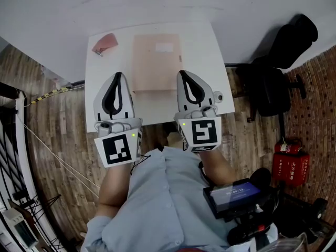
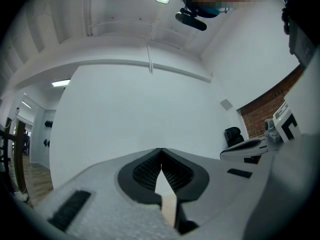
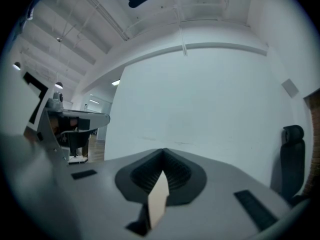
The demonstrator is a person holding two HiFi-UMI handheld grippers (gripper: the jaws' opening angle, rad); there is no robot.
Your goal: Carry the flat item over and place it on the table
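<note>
The flat item [image 1: 156,62], a pale tan rectangular sheet with a small white label, lies flat in the middle of the white table [image 1: 202,51]. My left gripper [image 1: 118,75] hovers over the table just left of the sheet, apart from it, with its jaws shut. My right gripper [image 1: 182,73] is level with it, its tip beside the sheet's right edge, and is shut too. In the left gripper view [image 2: 161,150] and the right gripper view [image 3: 163,150] the jaws meet at the tips; a thin tan strip shows in the slit behind them, and I cannot tell what it is.
A small reddish object [image 1: 105,43] lies at the table's back left corner. A black office chair [image 1: 278,72] stands right of the table, with a red fire extinguisher [image 1: 290,161] on the wooden floor nearer me. A white wall rises behind the table.
</note>
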